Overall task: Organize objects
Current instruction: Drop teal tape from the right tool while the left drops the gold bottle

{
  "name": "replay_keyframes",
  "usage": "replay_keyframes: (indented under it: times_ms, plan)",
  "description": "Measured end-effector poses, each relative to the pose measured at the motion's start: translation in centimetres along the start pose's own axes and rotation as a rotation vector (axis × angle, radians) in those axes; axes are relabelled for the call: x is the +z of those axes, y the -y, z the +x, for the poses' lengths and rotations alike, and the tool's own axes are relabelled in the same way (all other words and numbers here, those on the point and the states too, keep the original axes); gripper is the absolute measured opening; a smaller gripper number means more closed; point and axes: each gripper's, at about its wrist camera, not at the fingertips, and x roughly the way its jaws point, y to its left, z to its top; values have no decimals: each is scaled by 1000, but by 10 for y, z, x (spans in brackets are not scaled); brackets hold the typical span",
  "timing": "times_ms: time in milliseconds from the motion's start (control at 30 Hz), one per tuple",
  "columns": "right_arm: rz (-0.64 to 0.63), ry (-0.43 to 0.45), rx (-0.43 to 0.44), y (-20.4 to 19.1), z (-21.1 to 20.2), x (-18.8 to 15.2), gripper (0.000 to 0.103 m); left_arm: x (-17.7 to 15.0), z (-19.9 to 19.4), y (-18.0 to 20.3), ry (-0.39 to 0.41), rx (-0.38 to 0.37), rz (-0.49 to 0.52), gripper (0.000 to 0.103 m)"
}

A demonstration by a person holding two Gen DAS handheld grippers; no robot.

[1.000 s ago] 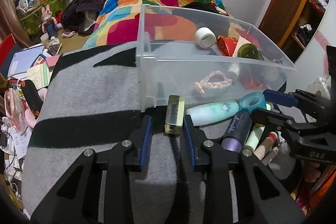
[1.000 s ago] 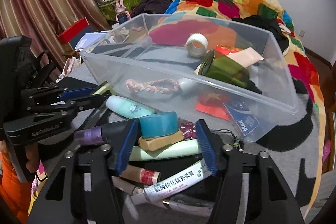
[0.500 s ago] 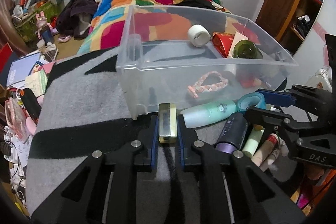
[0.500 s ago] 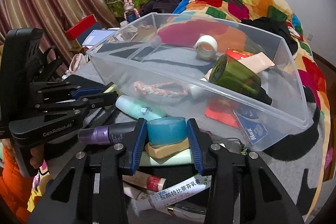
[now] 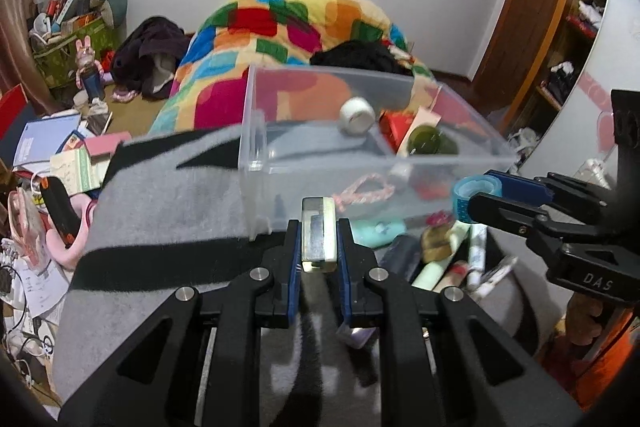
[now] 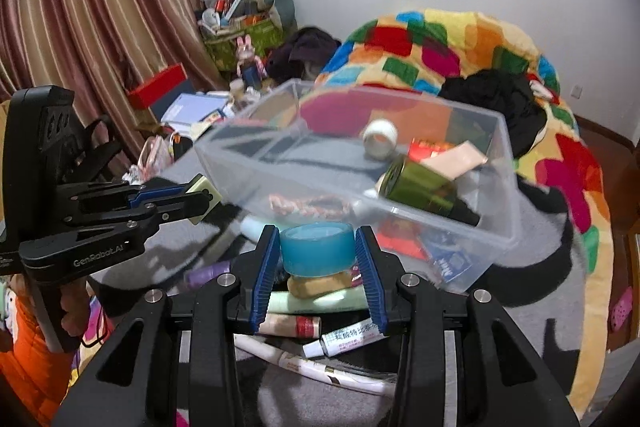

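Left tool [image 5: 319, 247] is clamping a small rectangular yellow-green bottle [image 5: 318, 239] between its blue pads, holding it upright just in front of the near wall of the clear plastic bin [image 5: 256, 131]. From the right wrist view the same bottle [image 6: 203, 191] is sitting at the tip of the left tool [image 6: 188, 201], just off the bin's [image 6: 506, 155] left corner.

Right tool [image 6: 318, 259] is gripping a blue tape roll [image 6: 317, 247], pads pressing on both sides, the roll sitting above the pile of cosmetics. In the left view that roll [image 5: 476, 193] is showing at the right tool [image 5: 486, 197] tip, close to the bin's front-right corner.

Bin is holding a white tape roll [image 6: 380, 138], a dark green bottle [image 6: 424, 189] lying on its side, a pink braided cord [image 6: 308, 207], a red packet [image 6: 428, 149] and a beige tube [image 6: 460, 159].

Pile under the right tool: a tan soap-like block [image 6: 320, 283], a pale green tube [image 6: 316, 303], a purple bottle [image 6: 208, 273], a red-capped tube [image 6: 292, 325], a white tube with Chinese print [image 6: 344, 339]. A mint bottle [image 5: 378, 231] is lying against the bin's front wall.

Everything is sitting on a grey-and-black blanket [image 5: 160, 211] on the bed, with a multicoloured quilt [image 5: 280, 27] heaped behind the bin.
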Motion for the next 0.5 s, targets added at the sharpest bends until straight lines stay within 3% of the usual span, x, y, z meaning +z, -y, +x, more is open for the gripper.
replay_keyframes:
  times_ms: [267, 500]
  plan:
    - [60, 53, -37, 14, -4, 20, 36, 26, -7, 9, 66, 7, 12, 15]
    - [102, 68, -71, 26, 1, 35, 36, 46, 14, 1, 50, 30, -15, 15]
